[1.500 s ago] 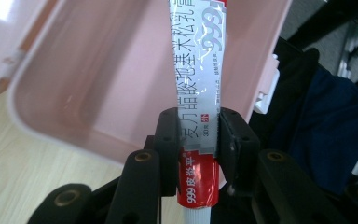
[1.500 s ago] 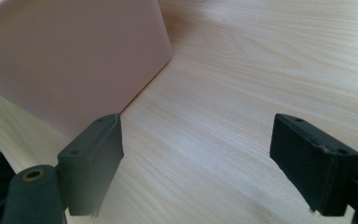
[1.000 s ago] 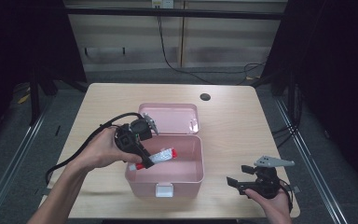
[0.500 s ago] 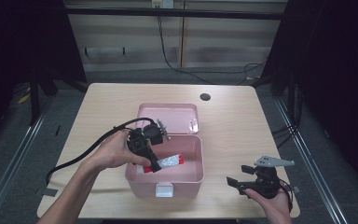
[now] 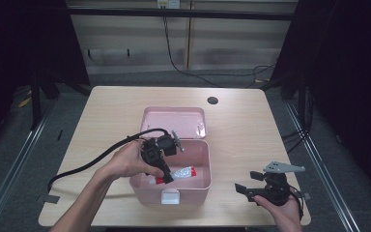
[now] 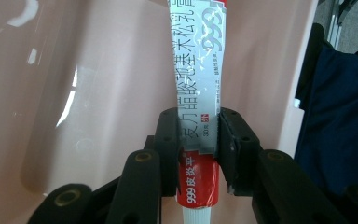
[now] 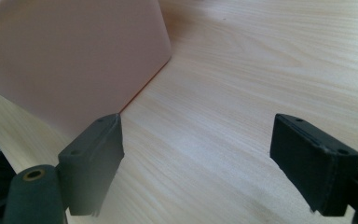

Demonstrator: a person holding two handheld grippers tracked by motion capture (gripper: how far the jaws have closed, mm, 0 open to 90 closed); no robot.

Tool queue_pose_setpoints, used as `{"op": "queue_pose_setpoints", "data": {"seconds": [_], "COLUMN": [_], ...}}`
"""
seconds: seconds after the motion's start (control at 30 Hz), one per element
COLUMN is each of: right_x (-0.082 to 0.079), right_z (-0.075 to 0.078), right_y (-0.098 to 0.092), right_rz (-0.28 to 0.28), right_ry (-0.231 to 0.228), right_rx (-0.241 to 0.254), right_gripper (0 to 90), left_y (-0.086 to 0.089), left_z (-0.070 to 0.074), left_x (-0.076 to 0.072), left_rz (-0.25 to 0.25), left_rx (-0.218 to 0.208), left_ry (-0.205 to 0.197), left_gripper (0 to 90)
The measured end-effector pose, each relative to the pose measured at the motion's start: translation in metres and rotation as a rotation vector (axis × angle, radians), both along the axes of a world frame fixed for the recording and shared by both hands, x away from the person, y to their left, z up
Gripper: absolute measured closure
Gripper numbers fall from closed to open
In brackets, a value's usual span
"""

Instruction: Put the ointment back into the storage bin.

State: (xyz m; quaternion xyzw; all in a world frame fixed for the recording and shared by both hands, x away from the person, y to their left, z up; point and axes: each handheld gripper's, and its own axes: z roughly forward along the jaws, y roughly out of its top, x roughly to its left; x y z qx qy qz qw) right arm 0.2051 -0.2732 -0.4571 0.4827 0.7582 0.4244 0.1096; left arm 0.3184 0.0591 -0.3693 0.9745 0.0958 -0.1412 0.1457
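A: Nearest us, the right tool [image 5: 252, 187] rests low by the front right corner of the pale wooden tabletop [image 5: 251, 125], level, jaws spread wide with nothing between them.

B: And the left tool [image 5: 165, 176]?

A: Forearm angled in from the left, wrist bent, jaws dipped into the open pink plastic box [image 5: 200, 182], clamped across the red-and-white ointment tube [image 5: 181, 173].

B: The tube's lie?

A: Long axis along the box floor, white cap [image 6: 197, 216] toward the tool, crimped tail toward the right wall.
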Motion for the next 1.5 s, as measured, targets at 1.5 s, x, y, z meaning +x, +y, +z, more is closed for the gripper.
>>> {"op": "queue_pose_setpoints", "data": {"seconds": [1.5], "right_x": [0.0], "right_z": [-0.001], "right_y": [0.0], "right_rz": [0.004], "right_ry": [0.015], "right_rx": [-0.016], "right_gripper": [17.2], "left_y": [-0.02], "left_z": [-0.054], "left_x": [0.005], "left_rz": [-0.002], "left_rx": [0.07], "left_ry": [0.109], "left_gripper": [70.5]}}
